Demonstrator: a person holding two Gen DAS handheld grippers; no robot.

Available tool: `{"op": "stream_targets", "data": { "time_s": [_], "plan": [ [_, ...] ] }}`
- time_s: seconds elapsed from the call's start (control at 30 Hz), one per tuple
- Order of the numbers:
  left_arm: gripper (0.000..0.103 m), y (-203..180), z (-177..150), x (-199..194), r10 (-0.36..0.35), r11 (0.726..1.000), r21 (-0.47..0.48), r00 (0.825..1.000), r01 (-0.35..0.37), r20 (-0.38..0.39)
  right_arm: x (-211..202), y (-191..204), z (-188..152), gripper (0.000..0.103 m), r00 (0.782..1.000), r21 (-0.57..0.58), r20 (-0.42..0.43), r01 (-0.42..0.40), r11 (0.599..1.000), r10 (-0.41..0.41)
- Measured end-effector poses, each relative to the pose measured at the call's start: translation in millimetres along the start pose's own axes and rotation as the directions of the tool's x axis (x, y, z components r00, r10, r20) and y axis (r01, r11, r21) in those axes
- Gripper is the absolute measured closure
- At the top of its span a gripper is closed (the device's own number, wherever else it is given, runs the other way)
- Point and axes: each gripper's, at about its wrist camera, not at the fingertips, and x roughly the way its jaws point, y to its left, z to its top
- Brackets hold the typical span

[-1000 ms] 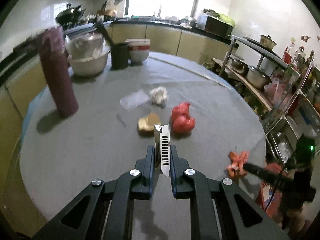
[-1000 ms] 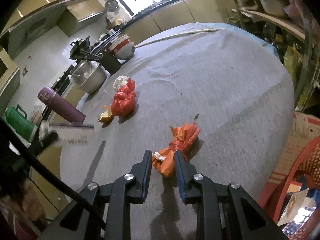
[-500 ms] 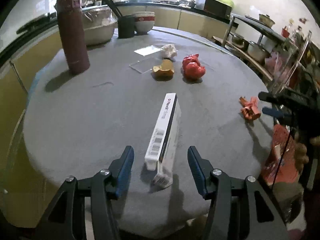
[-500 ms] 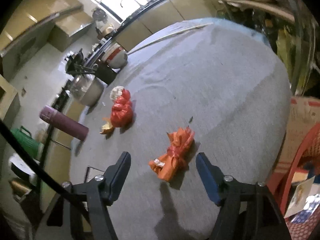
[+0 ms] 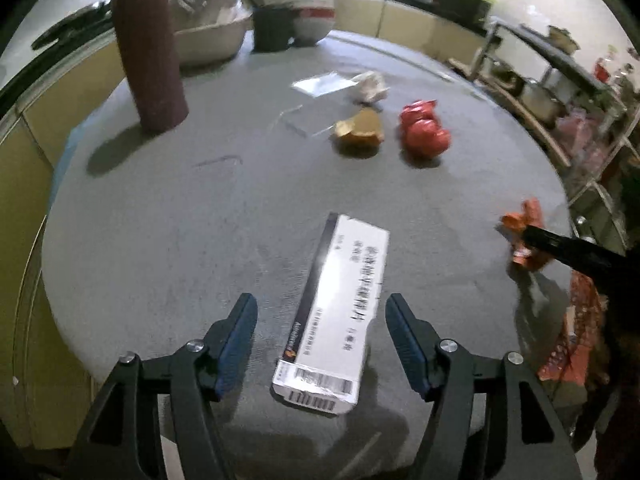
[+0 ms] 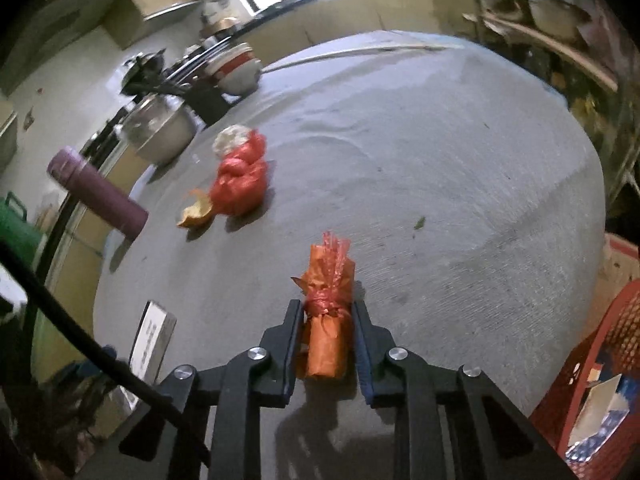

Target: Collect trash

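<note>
Between the spread fingers of the left hand-held gripper (image 5: 321, 334) lies a white carton (image 5: 334, 314), flat on the counter (image 5: 160, 220), untouched | right hand-held gripper (image 6: 326, 326) closed around an orange wrapper bundle (image 6: 327, 320) near the counter edge | farther: red bag (image 6: 240, 182), yellow scrap (image 6: 196, 212), white wad (image 5: 370, 86), maroon flask (image 5: 148, 46)

Both wrist views low over table (image 5: 160, 216) (near edge), sharing box (image 5: 336, 312).
</note>
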Motion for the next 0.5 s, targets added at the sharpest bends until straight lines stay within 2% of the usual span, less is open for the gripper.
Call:
{"op": "stream_targets", "data": {
  "time_s": [0.13, 0.3, 0.37, 0.4, 0.5],
  "plan": [
    [0.036, -7, -1, 6, -0.049, 0.999, -0.006, 0.998, 0.049, -0.026, -8, 9, -5, 0.077, 1.0, -0.04, 0.015, -0.011, 0.999, 0.011],
    [0.036, -14, 1, 16, -0.024, 1.0, 0.001, 0.998, 0.024, -0.05, -20, 14, -9, 0.077, 0.998, -0.05, 0.03, -0.051, 0.997, 0.053],
    [0.044, -12, 2, 21, -0.027, 1.0, -0.017, 0.998, 0.026, -0.06, -24, 15, -10, 0.077, 0.997, -0.05, 0.035, -0.064, 0.997, 0.066],
    [0.052, -10, 2, 23, -0.027, 0.999, -0.027, 0.997, 0.025, -0.07, -27, 15, -11, 0.077, 0.996, -0.048, 0.041, -0.077, 0.996, 0.079],
    [0.052, -10, 2, 23, -0.032, 0.999, -0.033, 0.998, 0.031, -0.06, -32, 14, -13, 0.077, 0.994, -0.042, 0.048, -0.098, 0.994, 0.1]
  ]
}}
